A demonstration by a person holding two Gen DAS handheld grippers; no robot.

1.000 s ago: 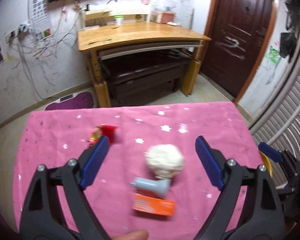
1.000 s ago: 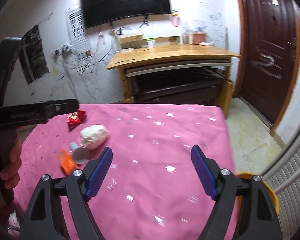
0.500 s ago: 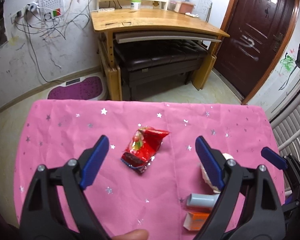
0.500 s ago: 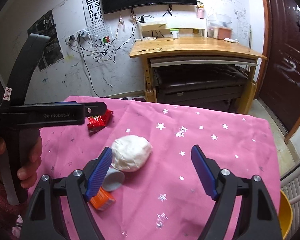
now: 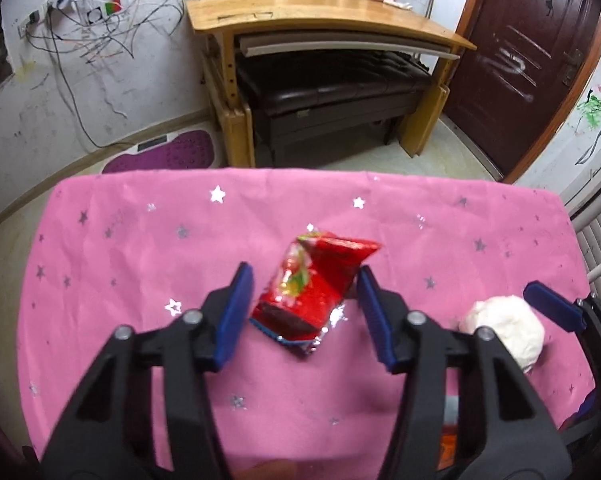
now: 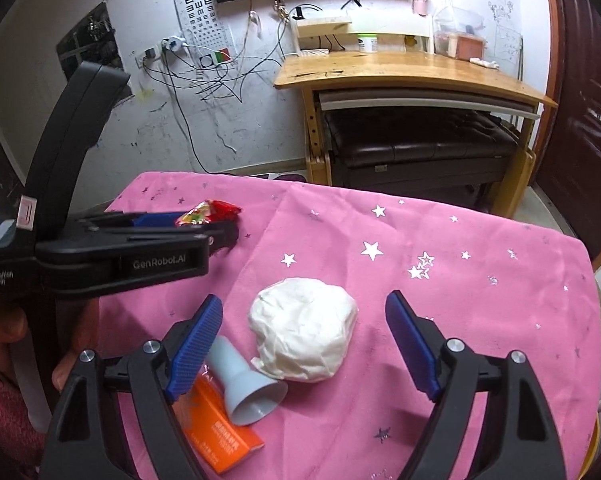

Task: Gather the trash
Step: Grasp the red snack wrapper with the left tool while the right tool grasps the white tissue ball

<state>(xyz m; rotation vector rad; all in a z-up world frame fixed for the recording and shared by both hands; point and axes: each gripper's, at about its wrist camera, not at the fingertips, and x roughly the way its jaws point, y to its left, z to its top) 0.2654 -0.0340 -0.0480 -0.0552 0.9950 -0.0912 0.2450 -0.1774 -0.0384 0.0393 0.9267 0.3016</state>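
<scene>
Start of job, I think: nothing picked up yet | my left gripper [image 5: 304, 312] is closing around the red wrapper [image 5: 314, 288] on the pink cloth [image 5: 140, 240] | my right gripper [image 6: 304, 344] is wide open around the white wad [image 6: 304, 340] | blue cone [image 6: 244, 386] and orange box [image 6: 220, 436] still wait

Both cameras ride on hand-held grippers, close above the pink-clothed table [image 5: 120, 248], tilted steeply down toward its far edge and the wooden desk [image 6: 412, 68] beyond. The left view sits nearer the left edge. Both share the white wad [image 6: 304, 340] and red wrapper [image 5: 312, 284].
</scene>
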